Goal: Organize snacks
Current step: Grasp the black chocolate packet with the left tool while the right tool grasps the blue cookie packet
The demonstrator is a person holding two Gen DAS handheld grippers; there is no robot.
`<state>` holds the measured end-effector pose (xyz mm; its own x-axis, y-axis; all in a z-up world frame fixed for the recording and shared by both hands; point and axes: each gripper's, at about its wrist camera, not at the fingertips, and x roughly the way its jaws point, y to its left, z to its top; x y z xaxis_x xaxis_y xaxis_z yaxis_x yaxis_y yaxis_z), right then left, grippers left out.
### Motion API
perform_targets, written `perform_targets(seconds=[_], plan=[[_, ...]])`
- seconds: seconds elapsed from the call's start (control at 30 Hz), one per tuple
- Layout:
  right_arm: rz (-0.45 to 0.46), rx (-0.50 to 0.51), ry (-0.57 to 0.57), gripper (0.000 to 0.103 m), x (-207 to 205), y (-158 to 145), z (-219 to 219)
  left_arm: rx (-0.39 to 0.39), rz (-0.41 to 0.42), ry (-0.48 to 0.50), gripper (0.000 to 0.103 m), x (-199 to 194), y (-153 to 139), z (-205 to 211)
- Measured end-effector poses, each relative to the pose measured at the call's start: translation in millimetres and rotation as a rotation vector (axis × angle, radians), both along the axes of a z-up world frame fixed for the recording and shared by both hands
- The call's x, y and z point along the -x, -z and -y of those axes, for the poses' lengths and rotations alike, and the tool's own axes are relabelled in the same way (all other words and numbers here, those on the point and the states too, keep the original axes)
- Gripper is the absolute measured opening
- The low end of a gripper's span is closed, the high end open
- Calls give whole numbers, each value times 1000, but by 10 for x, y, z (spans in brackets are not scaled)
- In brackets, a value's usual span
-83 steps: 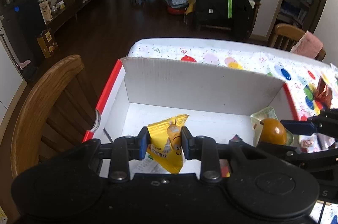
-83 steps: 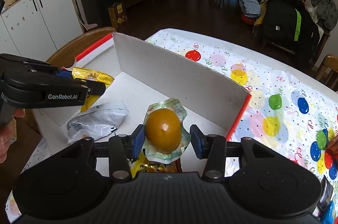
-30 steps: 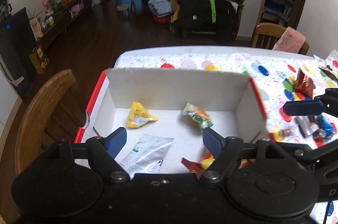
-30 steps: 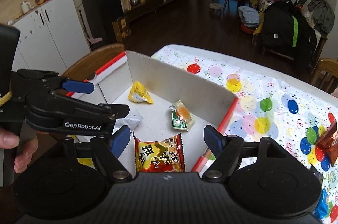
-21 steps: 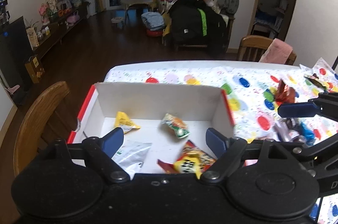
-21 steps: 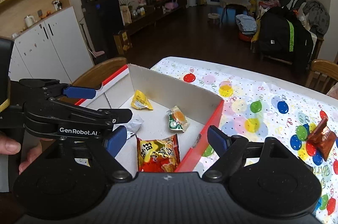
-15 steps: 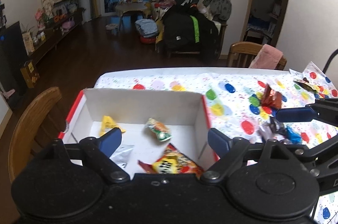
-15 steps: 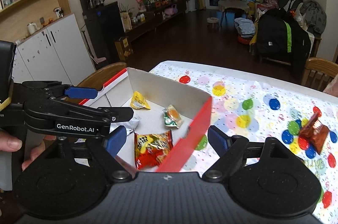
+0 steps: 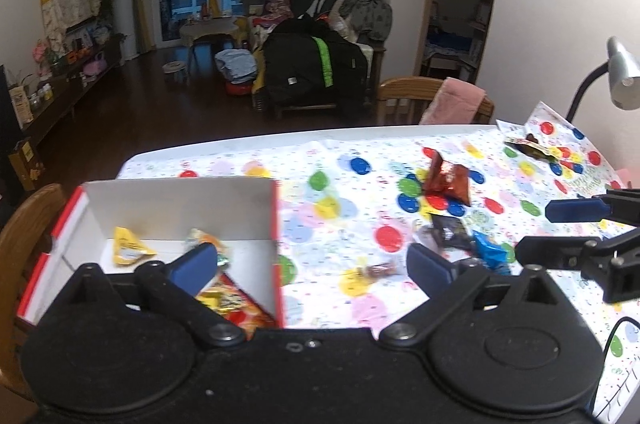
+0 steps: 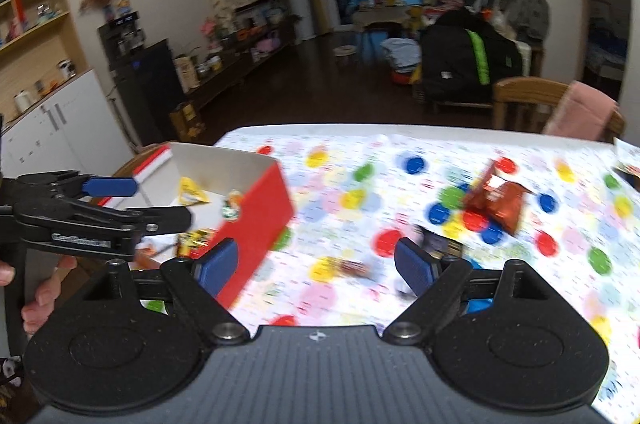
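Both tools spread empty, left tool (image 10: 132, 200) label blurred; box (image 9: 256, 212)

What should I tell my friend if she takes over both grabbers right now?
Left hand-held gripper: open, holding nothing. Right hand-held gripper: open, holding nothing.
Already in the box: yellow packet, green-orange sweet, red-yellow bag.
Left on the tablecloth: reddish-brown bag, dark wrapper, blue wrapper, small candy, and one more packet at the far corner.
Next: probably pick these up and drop them in the box.
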<state>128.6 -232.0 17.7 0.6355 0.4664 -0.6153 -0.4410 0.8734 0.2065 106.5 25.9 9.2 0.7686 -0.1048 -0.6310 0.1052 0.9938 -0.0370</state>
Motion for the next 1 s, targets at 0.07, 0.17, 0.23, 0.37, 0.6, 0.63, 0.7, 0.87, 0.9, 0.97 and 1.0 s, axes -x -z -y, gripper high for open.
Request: perform_targets(seconds=[0.07,0.17,0.23,0.37,0.6,0.63,0.7,0.87,0.9,0.97,1.0], plan=[[-7,8,25,86,-1,50,172,-2,11,17,103,17,34,122],[-14,25,66,86,-23,132,409,-3,-4,27,103,21,106,318],[-5,44,94,86,-30,198,553,3,-16,28,103,12,170,425],[-19,82,134,86,-82,376,820,13,-35,29,103,-40,299,655],[-90,56,185,86,-280,669,1180,40,-61,61,103,-272,456,1014],[-96,57,192,86,-309,698,1200,41,-66,68,103,-312,473,1068],[-106,56,195,86,-372,773,1231,35,-70,78,103,-419,509,1176],[-125,67,189,86,-516,956,1254,47,-102,79,103,-711,639,1391],[-128,73,189,86,-548,999,1247,46,-108,79,103,-771,666,1427],[-141,76,189,86,-608,1070,1234,37,-117,81,103,-877,723,1498],[-148,74,184,86,-643,1107,1234,32,-120,82,103,-928,753,1533]])
